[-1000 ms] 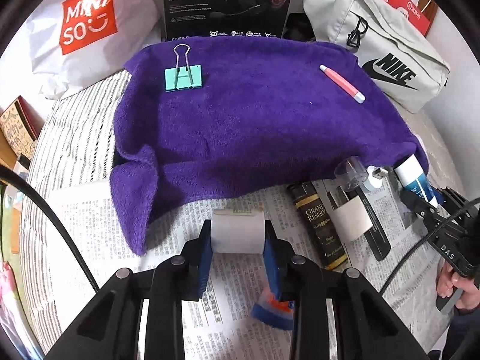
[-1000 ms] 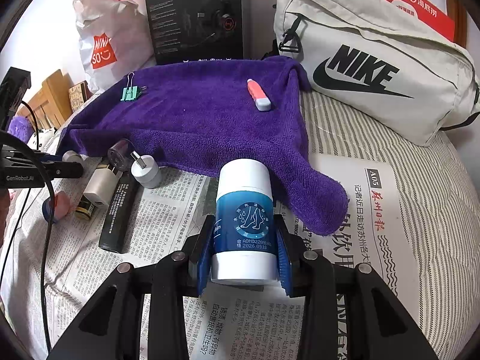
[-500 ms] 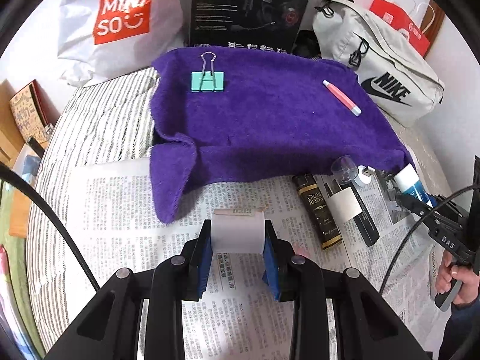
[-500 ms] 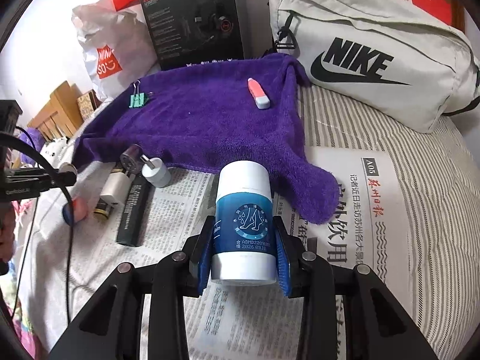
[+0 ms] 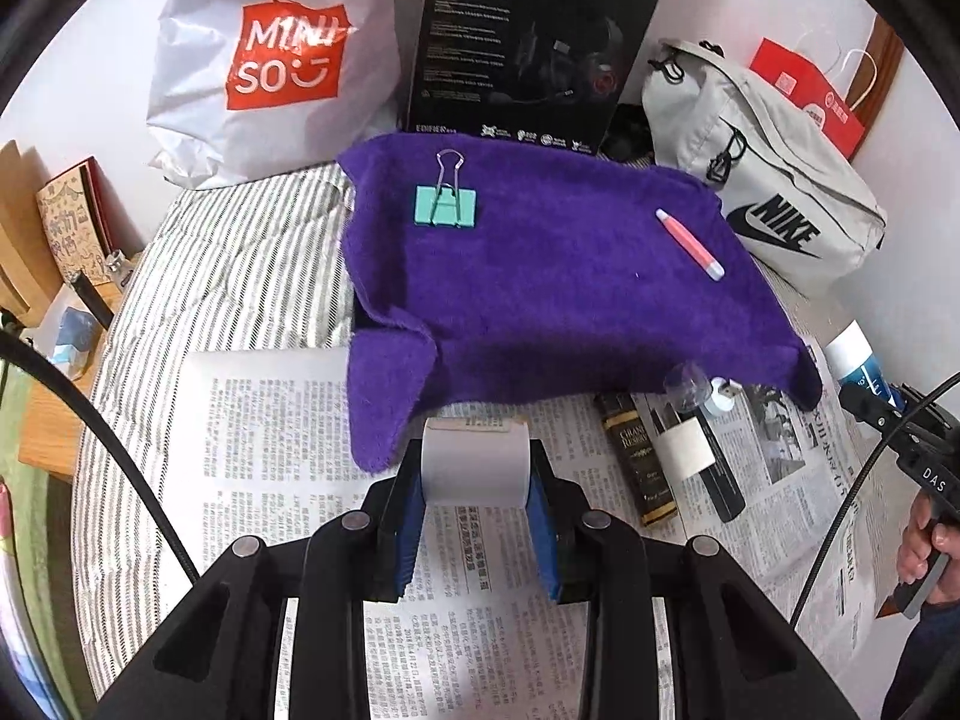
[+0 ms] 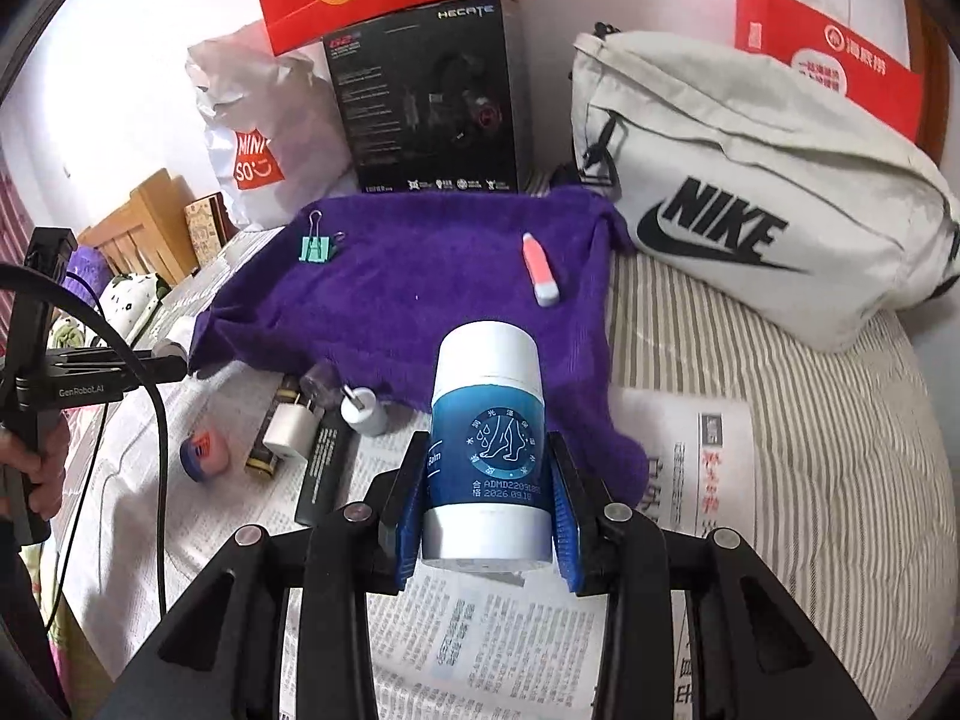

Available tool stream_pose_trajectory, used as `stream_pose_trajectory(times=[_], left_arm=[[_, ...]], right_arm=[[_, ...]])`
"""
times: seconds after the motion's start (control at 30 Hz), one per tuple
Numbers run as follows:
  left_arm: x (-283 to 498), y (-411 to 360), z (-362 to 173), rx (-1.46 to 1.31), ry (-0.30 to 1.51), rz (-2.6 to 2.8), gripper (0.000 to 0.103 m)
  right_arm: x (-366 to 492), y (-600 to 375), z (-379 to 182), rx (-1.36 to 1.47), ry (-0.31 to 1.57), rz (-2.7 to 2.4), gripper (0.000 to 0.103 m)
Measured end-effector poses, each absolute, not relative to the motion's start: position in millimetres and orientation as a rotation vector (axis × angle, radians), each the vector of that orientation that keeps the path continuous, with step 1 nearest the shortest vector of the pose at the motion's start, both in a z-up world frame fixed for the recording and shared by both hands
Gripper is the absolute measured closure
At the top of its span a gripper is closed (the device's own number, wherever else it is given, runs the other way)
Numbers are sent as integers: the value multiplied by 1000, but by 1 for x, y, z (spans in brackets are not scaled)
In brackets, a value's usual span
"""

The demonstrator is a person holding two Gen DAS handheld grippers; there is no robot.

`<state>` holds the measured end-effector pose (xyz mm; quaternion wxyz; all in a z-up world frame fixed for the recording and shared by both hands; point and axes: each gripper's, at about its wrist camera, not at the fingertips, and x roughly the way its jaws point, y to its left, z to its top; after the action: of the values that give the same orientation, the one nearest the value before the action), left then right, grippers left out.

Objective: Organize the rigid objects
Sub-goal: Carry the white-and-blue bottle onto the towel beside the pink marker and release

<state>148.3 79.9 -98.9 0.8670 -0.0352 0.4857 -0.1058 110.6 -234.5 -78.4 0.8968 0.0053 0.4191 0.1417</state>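
your left claw [image 5: 475, 495] grips a small white block [image 5: 474, 463]; your right claw [image 6: 487, 507] clamps the blue-and-white balm stick [image 6: 487, 450] above the newspaper [image 6: 498, 648], near the purple towel [image 6: 420, 288].

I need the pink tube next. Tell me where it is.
The pink tube lies on the purple towel, right-hand part in both views, near the white Nike bag, across from the green binder clip.

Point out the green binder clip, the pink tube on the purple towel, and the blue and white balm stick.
green binder clip [image 5: 445, 206], left wrist view, on its green body.
pink tube [image 6: 539, 267], right wrist view, mid-barrel.
blue and white balm stick [image 6: 489, 450], right wrist view, on its blue label.
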Motion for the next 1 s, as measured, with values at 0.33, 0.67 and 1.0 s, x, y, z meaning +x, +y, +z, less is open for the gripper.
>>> stream_pose_trajectory(times=[0.33,0.67,1.0], left_arm=[[160,87,-91,-92,993,-222,74],[174,91,-92,-104,1008,-227,74],[179,96,-89,-127,984,-244,74]], right_arm=[[145,-227,-69,-27,868,297,67],[202,-208,-81,-116,913,286,67],[237,-193,-109,-187,983,278,67]])
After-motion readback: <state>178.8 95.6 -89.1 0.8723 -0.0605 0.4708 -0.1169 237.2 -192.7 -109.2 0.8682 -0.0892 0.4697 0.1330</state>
